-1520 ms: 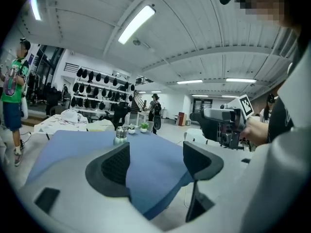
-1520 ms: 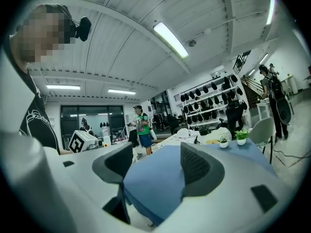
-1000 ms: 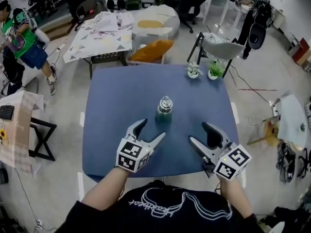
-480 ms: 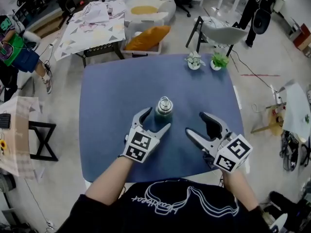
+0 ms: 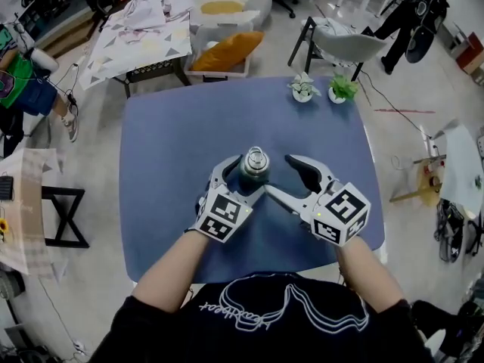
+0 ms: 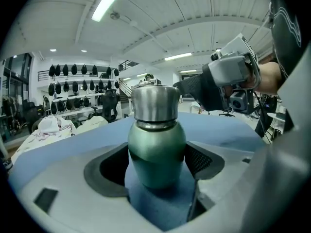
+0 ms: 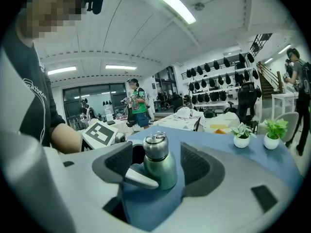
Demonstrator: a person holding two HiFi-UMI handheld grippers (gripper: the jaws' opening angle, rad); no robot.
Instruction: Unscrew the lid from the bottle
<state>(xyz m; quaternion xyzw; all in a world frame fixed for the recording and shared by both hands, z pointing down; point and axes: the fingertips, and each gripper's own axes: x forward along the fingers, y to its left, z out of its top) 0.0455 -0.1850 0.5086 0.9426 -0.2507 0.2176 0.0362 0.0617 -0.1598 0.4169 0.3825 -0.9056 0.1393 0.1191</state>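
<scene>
A green bottle [image 5: 255, 174] with a steel lid [image 5: 255, 158] stands upright in the middle of the blue table [image 5: 166, 142]. My left gripper [image 5: 238, 181] is open with its jaws on either side of the bottle's body [image 6: 156, 154], and a gap shows at the left pad. The lid [image 6: 155, 103] rises above those jaws. My right gripper [image 5: 286, 180] comes in from the right, open and wide. In its view the bottle [image 7: 161, 169] stands between its jaws, with one left gripper fingertip [image 7: 138, 177] across the front. Neither gripper holds anything.
Two small potted plants [image 5: 302, 89] [image 5: 342, 89] stand near the table's far right edge. Beyond the table are a chair [image 5: 344, 45], an orange cushion [image 5: 227, 51] and a cloth-covered table [image 5: 140, 36]. A person stands at the far left [image 5: 19, 82].
Both grippers have moved forward to the bottle. The left one now brackets its body, and the right one has swung in leftward beside it. The bottle has not moved.
</scene>
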